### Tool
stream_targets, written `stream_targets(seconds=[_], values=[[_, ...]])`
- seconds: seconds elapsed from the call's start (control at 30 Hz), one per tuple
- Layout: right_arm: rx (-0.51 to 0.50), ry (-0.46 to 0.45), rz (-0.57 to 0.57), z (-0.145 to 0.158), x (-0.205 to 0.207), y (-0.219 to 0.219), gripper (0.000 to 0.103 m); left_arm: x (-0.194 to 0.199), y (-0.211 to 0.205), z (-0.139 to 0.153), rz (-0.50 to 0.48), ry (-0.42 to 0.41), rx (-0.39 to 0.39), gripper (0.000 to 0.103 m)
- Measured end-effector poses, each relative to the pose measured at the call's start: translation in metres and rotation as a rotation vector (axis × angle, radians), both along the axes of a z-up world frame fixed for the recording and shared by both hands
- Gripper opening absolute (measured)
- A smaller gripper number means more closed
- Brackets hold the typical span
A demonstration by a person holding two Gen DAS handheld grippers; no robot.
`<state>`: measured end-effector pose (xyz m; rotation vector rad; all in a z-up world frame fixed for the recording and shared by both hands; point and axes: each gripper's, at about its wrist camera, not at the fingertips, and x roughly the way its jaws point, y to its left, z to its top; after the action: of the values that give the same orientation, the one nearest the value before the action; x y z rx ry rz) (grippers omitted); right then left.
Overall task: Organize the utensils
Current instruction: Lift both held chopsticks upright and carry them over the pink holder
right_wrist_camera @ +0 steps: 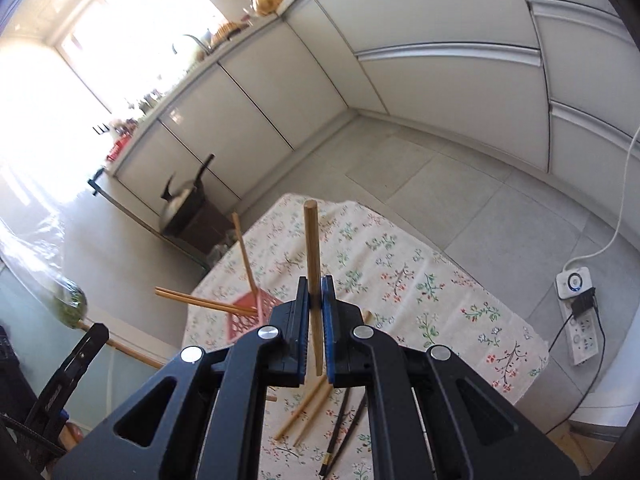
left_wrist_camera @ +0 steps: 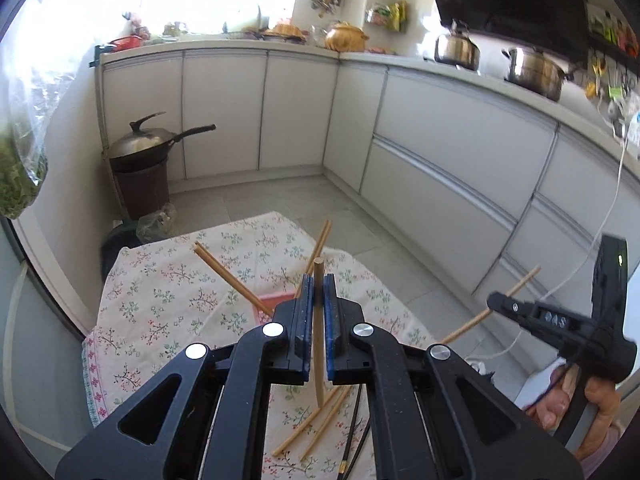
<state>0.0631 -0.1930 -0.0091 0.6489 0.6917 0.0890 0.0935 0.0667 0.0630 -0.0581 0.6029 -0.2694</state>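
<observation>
My left gripper (left_wrist_camera: 318,294) is shut on a wooden chopstick (left_wrist_camera: 318,344) and holds it upright above the floral tablecloth (left_wrist_camera: 160,300). My right gripper (right_wrist_camera: 315,296) is shut on another wooden chopstick (right_wrist_camera: 313,264), also above the cloth; it shows at the right of the left wrist view (left_wrist_camera: 496,300). A pink perforated holder (right_wrist_camera: 250,312) stands on the table with several chopsticks (right_wrist_camera: 192,300) leaning out of it. Two loose wooden chopsticks (right_wrist_camera: 304,412) and two dark ones (right_wrist_camera: 344,428) lie on the cloth below the grippers.
White kitchen cabinets (left_wrist_camera: 440,152) run along the back and right. A wok on a brown bin (left_wrist_camera: 140,168) stands on the floor past the table. A power strip (right_wrist_camera: 576,312) lies on the floor at the right. A bag of greens (left_wrist_camera: 20,168) hangs at the left.
</observation>
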Motion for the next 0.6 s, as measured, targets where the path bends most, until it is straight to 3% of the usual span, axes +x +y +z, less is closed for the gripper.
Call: stream_targets(seconds=[0.33,0.6], values=[[0.006,-0.051,0.033,0.012,-0.012,-0.002,0.006,0.02,0.033,0.04,0.179,-0.113,-0.159,0.004],[0.011,-0.008,0.053,0.0,-0.004,-0.005,0.006,0.057,0.045,0.022,0.296,-0.081,-0.202,0.004]])
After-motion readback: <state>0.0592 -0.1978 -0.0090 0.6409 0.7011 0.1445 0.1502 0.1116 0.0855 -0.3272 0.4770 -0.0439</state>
